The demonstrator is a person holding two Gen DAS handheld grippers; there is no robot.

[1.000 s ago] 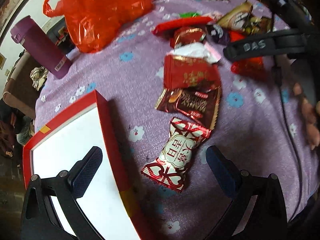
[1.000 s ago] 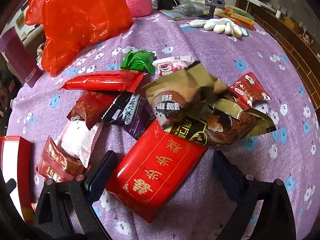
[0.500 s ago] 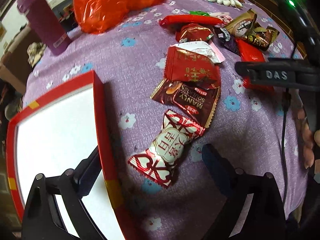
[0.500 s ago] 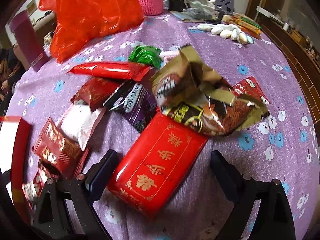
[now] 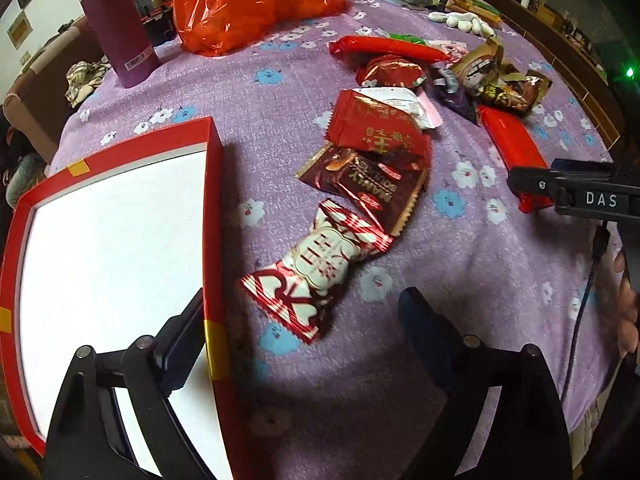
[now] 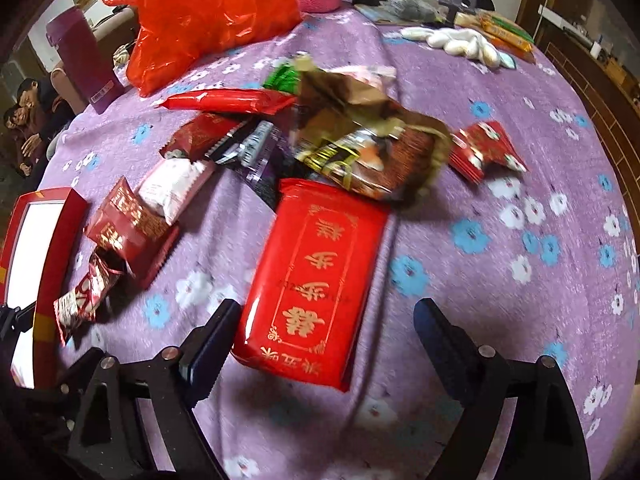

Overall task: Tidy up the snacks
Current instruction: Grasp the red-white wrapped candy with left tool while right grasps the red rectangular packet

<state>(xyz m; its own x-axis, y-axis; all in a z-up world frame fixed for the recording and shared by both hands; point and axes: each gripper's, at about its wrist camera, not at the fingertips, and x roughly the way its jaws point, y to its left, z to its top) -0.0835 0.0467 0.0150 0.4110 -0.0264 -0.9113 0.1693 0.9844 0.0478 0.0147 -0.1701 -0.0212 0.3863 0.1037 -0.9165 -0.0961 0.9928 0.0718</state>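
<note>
Snacks are strewn across the purple flowered cloth on the desk, and both sets of jaws have just been narrowing! Left gripper [image 5: 304,328] now frames the red-and-white twist-wrapped candy [image 5: 316,268], lying just right of the red box [image 5: 212,216]; its jaws are apart, nothing pinched yet. Right gripper [image 6: 324,332] straddles the near end of the flat red packet [image 6: 316,280], glossy with gold print, jaws wide and not pressing. Looks like two pickups starting. Further off, crinkly foil wrappers [image 6: 360,148] pile up, shiny and creased
</note>
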